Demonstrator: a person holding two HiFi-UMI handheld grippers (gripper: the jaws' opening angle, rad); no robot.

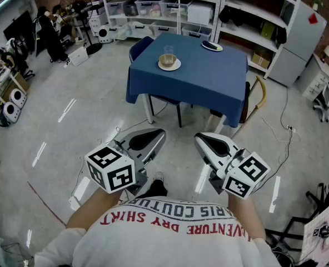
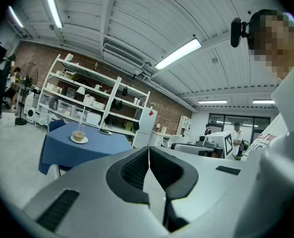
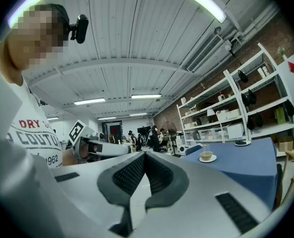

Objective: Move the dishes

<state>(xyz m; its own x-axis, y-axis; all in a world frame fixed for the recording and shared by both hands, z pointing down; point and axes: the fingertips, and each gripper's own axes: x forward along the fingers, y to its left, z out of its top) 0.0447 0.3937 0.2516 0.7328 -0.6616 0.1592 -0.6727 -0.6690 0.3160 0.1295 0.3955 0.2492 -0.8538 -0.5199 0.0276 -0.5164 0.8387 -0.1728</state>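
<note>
The task looks not yet started: both dishes are on the table and neither claw has anything. At the lower left of the head view, the left gripper (image 1: 155, 136) has its jaws pressed together with nothing between them. Its own view shows the two dark pads meeting in one thin line (image 2: 148, 155). It is well apart from the square table under a blue cloth (image 1: 209, 85), which stands in the upper middle of the frame. On the left half of this table there is a small white round saucer (image 1: 169, 66). A clear glass cup (image 1: 168, 58) stands upright on it, and the cup seems to hold something pale brown. The same pair appears small at the left of the left gripper view (image 2: 79, 139). Further right, near the far corner of the cloth, lies a flat dark oval dish (image 1: 212, 46); what it is made of I cannot tell. At the lower right, the right gripper (image 1: 202, 141) is also fully closed and empty, as its own view shows (image 3: 144, 162). It too is far from the table. I judge that everything is left to do: to come to the table, to take each dish and to carry it to the new place, which the frames do not show.
</note>
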